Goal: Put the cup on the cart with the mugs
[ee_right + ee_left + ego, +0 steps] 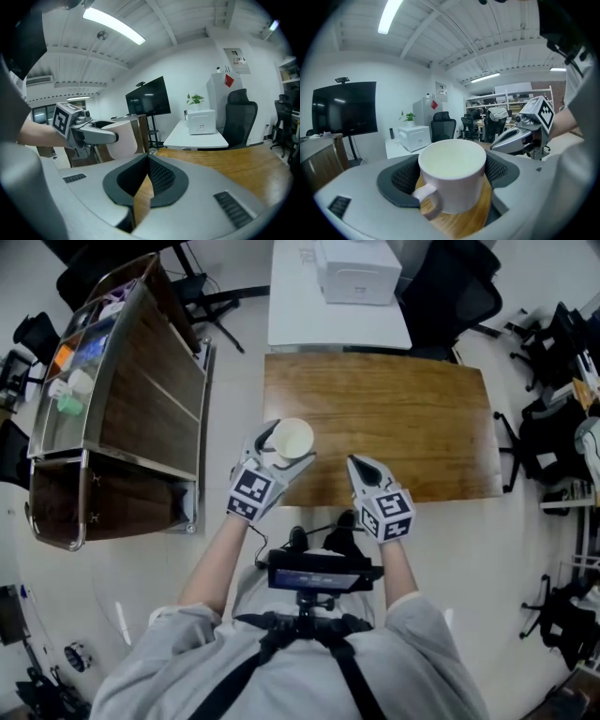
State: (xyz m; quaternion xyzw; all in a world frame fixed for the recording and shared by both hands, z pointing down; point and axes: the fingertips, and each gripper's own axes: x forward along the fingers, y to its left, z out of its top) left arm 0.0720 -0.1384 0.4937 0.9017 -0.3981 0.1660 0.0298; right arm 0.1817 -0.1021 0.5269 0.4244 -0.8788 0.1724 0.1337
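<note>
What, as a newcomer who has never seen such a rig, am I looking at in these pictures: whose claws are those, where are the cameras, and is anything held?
There is no robot here. A person holds a two-jaw gripper in each hand. One picture comes from a camera on the person's head, looking down. The other two come from cameras riding on the grippers. The left gripper grips a white cup by its sides. The right gripper is closed and empty. The wooden table ahead looks bare. The cart stands to the person's left.
</note>
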